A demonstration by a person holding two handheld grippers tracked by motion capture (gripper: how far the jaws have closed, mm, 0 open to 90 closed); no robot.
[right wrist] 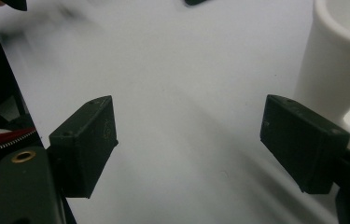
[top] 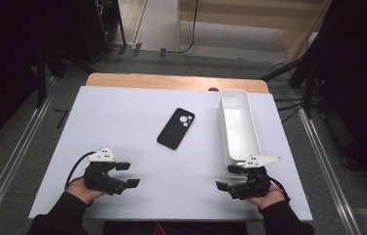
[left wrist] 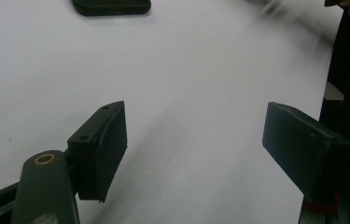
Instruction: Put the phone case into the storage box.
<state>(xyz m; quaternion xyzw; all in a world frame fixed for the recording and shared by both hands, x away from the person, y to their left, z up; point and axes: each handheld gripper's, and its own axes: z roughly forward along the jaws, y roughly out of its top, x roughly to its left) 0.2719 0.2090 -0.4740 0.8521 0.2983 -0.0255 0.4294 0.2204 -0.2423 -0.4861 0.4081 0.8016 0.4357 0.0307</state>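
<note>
A black phone lies camera side up near the middle of the white table; its near edge shows at the top of the left gripper view. A long white bin stands at the right; its rounded wall shows in the right gripper view. My left gripper rests at the front left, open, jaws wide with bare table between them. At the front right, just below the bin's near end, my right gripper is open too, nothing between its jaws.
A wooden strip runs along the table's far edge. Metal rails flank the table on both sides, with dark stands and cables behind. Open white surface lies between the two grippers and around the phone.
</note>
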